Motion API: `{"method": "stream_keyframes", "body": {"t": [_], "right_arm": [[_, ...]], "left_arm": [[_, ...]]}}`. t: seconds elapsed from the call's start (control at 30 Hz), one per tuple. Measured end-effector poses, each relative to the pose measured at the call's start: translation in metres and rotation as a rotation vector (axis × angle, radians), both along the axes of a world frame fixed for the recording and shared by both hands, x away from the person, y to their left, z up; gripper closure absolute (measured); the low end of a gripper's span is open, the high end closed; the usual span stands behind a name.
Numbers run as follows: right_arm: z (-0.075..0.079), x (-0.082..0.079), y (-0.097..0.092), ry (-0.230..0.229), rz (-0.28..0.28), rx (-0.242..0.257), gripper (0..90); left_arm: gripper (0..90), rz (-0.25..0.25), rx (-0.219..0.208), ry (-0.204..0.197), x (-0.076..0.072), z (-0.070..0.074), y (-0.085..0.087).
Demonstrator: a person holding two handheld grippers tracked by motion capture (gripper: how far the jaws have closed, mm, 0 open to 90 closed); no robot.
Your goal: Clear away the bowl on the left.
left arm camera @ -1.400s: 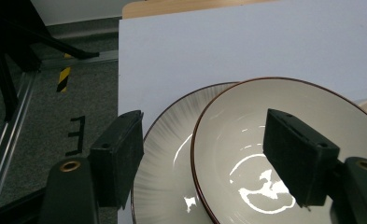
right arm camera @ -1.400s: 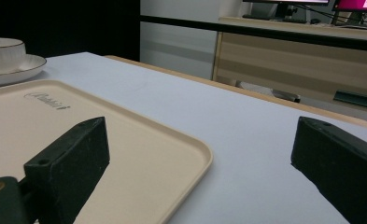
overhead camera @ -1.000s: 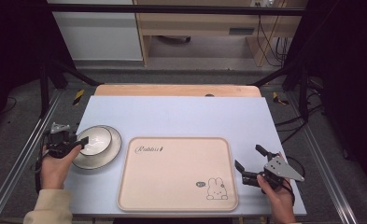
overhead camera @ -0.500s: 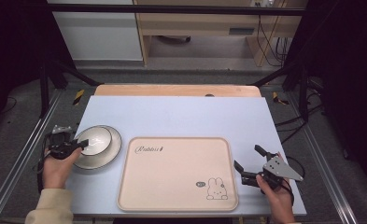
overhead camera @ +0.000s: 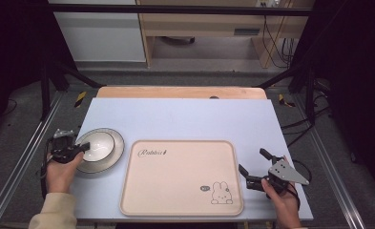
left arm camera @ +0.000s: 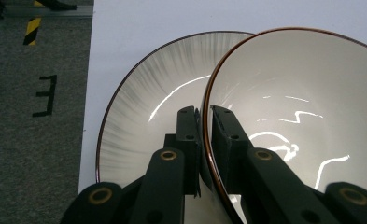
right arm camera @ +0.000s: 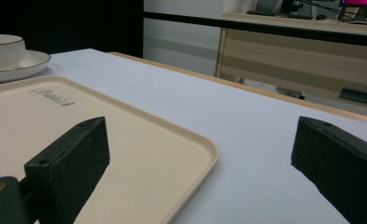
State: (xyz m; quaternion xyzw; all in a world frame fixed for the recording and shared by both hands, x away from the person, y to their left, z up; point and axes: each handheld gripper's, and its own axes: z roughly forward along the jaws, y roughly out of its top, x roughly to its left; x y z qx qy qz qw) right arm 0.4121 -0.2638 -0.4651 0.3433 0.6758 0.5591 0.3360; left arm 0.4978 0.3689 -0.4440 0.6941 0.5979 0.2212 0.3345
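Observation:
A white bowl [overhead camera: 97, 144] with a brown rim stands in a grey-streaked plate [overhead camera: 112, 157] at the table's left. My left gripper [overhead camera: 82, 148] reaches it from the left. Its jaws have just been closing and now pinch the bowl's near rim. In the left gripper view one jaw is inside the bowl [left arm camera: 302, 107], the other is outside over the plate [left arm camera: 148, 107], and the left gripper [left arm camera: 203, 112] presses on the wall. My right gripper [overhead camera: 252, 160] rests open at the beige tray's [overhead camera: 175, 176] right edge, nothing between its jaws [right arm camera: 200, 140].
The rabbit-print tray [right arm camera: 55, 121] takes up the middle front of the pale blue table [overhead camera: 185, 119]. A wooden strip runs along the far edge, with a metal frame and dark floor at both sides. From the right gripper view the bowl [right arm camera: 3, 46] and plate [right arm camera: 27, 63] lie far left.
The left gripper's jaws have drawn together onto the bowl's rim. Both hands stay where they were, and the bowl and plate have not shifted.

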Motion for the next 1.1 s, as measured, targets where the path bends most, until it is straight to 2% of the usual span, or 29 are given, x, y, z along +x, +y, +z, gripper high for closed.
{"method": "stream_keyframes", "body": {"t": [0.17, 0.2, 0.23, 0.37, 0.43, 0.53, 0.97, 1.1], "right_arm": [[0.001, 0.0, -0.001, -0.004, -0.002, 0.005, 4.5], [0.001, 0.0, -0.001, -0.004, -0.002, 0.007, 4.5], [0.001, 0.0, -0.001, -0.004, -0.003, 0.005, 4.5], [0.002, 0.0, -0.001, -0.007, 0.0, 0.006, 4.5], [0.002, 0.0, -0.001, -0.009, 0.001, 0.004, 4.5], [0.002, -0.001, -0.001, -0.01, 0.0, 0.004, 4.5], [0.004, -0.001, -0.002, -0.016, -0.001, 0.007, 4.5], [0.004, -0.001, -0.003, -0.018, -0.002, 0.008, 4.5]], "left_arm": [[82.6, -0.016, -0.036, -0.02, -0.005, 0.005, 0.001], [82.5, -0.017, -0.061, -0.033, -0.006, 0.006, 0.001], [82.2, -0.014, -0.067, -0.038, -0.007, 0.007, 0.001], [81.8, -0.019, -0.052, -0.049, -0.009, 0.012, -0.001], [81.8, -0.022, -0.079, -0.056, -0.01, 0.013, -0.001], [81.9, -0.019, -0.097, -0.068, -0.011, 0.015, -0.001], [81.8, -0.057, -0.115, -0.09, -0.014, 0.027, -0.007], [81.8, -0.064, -0.136, -0.097, -0.014, 0.029, -0.01]]}}
